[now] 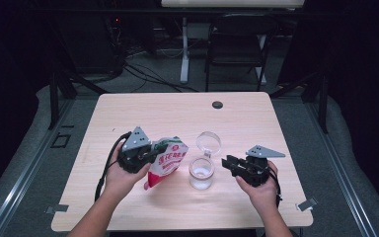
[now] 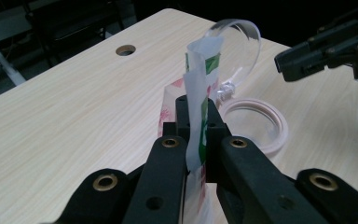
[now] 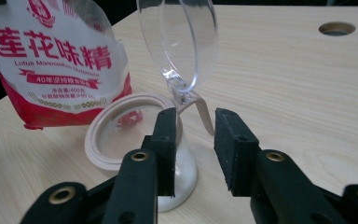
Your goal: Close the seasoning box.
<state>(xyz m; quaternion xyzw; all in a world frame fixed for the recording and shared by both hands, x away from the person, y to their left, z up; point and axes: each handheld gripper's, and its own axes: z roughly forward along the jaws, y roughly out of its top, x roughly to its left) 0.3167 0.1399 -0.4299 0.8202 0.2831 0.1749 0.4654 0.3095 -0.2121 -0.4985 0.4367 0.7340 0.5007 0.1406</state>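
Left gripper (image 1: 150, 150): at 8 o'clock on the table (image 1: 128, 113), jaws clamped on the top edge of the seasoning bag (image 1: 167, 162).
Right gripper (image 1: 227, 163): at 4 o'clock, jaws apart, nothing gripped, just beside the jar.
Seasoning bag: red and white, tilted, lifted, top toward the jar.
Jar (image 1: 201, 173): near centre, between both grippers, white powder inside.
Lid (image 1: 208, 142): clear, hinged open at the jar's 12 o'clock.
Hole (image 1: 217, 104): far edge, 12 o'clock.

Table (image 1: 256, 123) evenly lit from above; surroundings dark; soft shadows; all views slightly soft, grainy.
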